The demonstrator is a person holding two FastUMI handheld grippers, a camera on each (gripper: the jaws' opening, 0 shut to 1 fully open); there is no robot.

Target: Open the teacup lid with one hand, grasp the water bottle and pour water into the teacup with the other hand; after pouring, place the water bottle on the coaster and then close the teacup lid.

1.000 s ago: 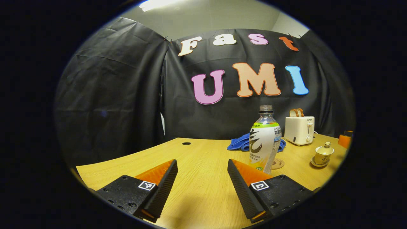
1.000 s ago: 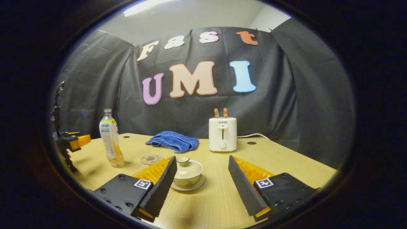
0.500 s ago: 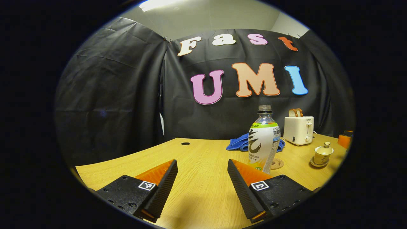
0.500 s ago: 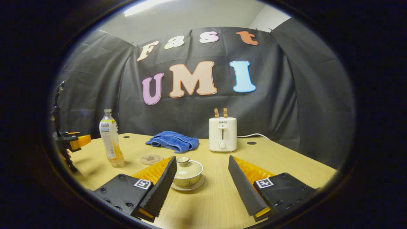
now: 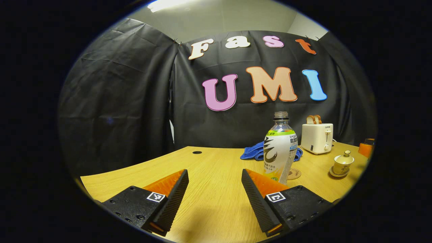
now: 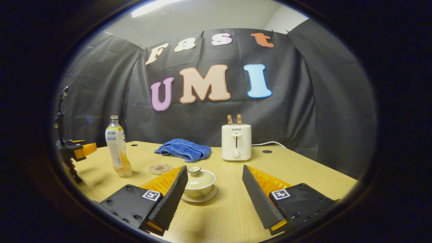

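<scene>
1. The left gripper (image 5: pixel 215 192) hung low and level, pointing forward, its two fingers spread wide apart with nothing between them.
2. The ridged inner pads (image 5: pixel 175 195) of its fingers faced each other across the gap.
3. The right gripper (image 6: pixel 215 192) was held low and level in the same way, fingers likewise parted wide and pressing on nothing.
4. In the right gripper view, the left gripper (image 6: pixel 76 150) showed far off at the left edge, pointing right.
</scene>
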